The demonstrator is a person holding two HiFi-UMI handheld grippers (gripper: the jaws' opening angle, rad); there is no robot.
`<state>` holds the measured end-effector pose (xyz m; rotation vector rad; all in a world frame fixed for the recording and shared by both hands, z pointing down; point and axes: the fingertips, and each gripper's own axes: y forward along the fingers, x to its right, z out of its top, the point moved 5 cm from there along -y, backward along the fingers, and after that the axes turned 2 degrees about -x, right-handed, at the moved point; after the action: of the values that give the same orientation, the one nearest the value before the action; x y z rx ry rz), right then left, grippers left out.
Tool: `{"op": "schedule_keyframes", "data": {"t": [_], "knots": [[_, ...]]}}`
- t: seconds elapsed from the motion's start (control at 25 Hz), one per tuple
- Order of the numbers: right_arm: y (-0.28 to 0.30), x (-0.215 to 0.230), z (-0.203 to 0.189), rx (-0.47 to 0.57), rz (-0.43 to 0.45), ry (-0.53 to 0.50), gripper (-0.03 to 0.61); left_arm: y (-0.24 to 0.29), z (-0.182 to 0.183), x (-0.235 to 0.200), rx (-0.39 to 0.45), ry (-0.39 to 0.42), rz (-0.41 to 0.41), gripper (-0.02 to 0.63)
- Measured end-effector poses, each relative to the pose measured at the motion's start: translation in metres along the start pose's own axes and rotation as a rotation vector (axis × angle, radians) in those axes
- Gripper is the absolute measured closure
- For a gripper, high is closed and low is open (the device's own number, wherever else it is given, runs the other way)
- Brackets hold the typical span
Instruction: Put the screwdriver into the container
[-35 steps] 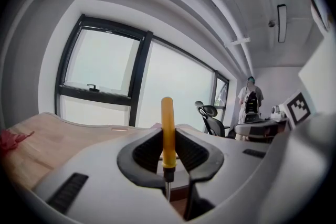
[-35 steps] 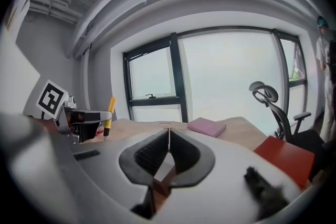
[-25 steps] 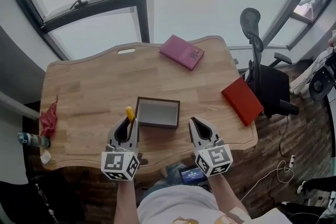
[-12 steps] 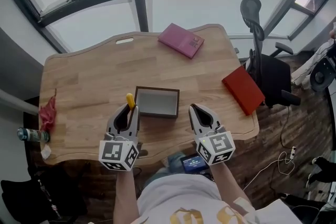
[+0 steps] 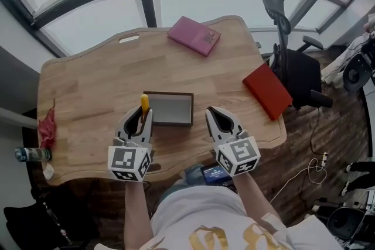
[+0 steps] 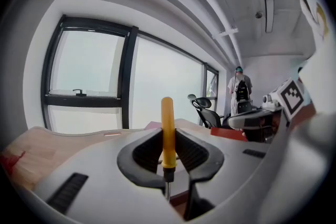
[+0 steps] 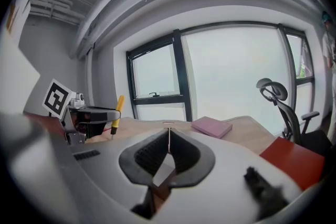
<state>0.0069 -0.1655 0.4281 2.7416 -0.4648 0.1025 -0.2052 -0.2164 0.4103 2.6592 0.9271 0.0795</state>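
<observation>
since the earlier frame the left gripper (image 5: 143, 114) is edging in toward the container (image 5: 170, 122), now reaching its left wall. its jaws are clamping the screwdriver (image 5: 144, 103) upright by the yellow handle, not yet over the opening. the right gripper (image 5: 210, 110) is resting closed and empty. letting go here is risking a drop onto the table (image 5: 88, 91), or the shaft snagging the rim.

The left gripper (image 6: 168, 135) clamps a yellow-handled screwdriver (image 6: 167, 113) upright, metal shaft pointing down. Beyond lie the wooden surface (image 6: 50, 140), windows (image 6: 89, 76) and an office chair (image 6: 205, 110).
</observation>
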Motion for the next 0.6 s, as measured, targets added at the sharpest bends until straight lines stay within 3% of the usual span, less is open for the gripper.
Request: {"op": "schedule_keyframes", "data": {"t": [0.36,0.6], "knots": [[0.019,0.012,-0.013,-0.047,-0.002,0.022,0.546,0.04,-0.019,0.009,-0.144,0.168,-0.083,0.534],[0.034,0.02,-0.021,-0.08,-0.002,0.036,0.546,0.063,-0.03,0.009,-0.192,0.166,-0.135,0.534]]}}
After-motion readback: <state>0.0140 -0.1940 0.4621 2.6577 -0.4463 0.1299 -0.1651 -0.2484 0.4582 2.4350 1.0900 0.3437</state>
